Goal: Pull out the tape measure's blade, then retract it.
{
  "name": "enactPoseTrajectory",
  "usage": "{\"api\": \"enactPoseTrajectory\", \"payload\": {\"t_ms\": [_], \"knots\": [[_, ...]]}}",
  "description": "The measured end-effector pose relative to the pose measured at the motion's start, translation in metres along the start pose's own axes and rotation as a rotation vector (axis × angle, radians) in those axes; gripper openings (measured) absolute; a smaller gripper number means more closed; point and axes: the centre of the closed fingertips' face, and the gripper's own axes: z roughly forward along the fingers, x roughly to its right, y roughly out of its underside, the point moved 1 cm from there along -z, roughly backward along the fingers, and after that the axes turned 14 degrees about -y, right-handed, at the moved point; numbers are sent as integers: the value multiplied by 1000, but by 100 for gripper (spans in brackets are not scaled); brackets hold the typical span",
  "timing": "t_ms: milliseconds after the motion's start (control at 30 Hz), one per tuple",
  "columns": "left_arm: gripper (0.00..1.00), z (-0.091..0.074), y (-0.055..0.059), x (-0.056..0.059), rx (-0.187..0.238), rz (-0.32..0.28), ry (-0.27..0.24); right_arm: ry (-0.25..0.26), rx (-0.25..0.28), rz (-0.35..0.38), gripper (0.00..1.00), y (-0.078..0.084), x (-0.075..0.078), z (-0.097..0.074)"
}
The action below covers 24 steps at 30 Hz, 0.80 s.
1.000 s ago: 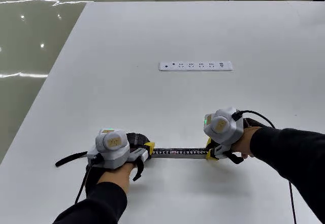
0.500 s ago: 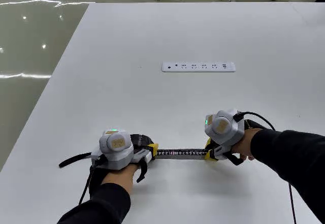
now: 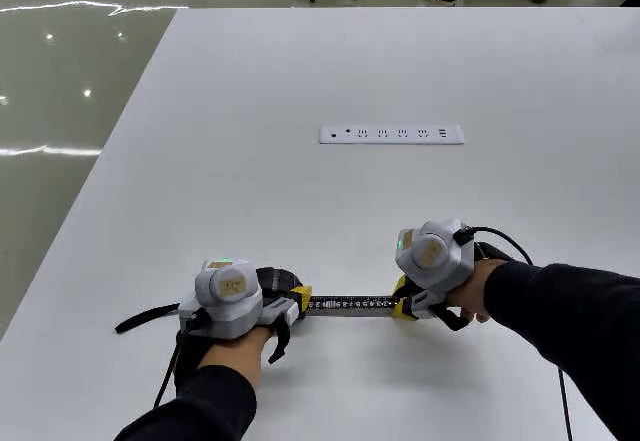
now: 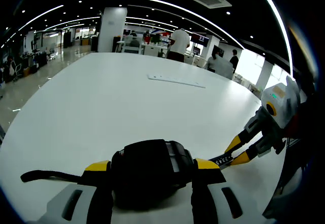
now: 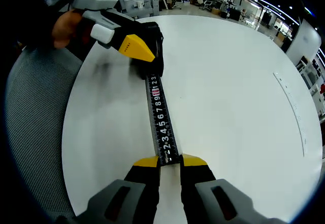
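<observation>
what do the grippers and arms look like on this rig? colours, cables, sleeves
Both match: the left gripper and right gripper have pale grey rounded housings and black fingers with yellow tips. A thin black cable loops off the right one, which also shows a small green light. The person wears long black sleeves.

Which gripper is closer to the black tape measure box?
Left. The left gripper is clamped around the tape measure case itself. The right gripper pinches the end of the blade, away from the case, with the pulled-out blade stretched between them.
</observation>
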Motion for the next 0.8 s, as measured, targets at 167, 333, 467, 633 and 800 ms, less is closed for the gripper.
{"api": "enactPoseTrajectory", "payload": {"t_ms": [167,333,467,633,800], "knots": [[58,0,0,0,-3,3,4,-3,14,-4,10,-4,0,2],[58,0,0,0,-2,2,6,-5,14,-9,10,-6,0,2],[58,0,0,0,-1,2,6,-1,21,-10,10,-9,-1,4],[58,0,1,0,-4,3,8,-8,36,-15,10,-15,-2,8],[58,0,1,1,-3,4,9,-7,51,-3,10,-20,-2,9]]}}
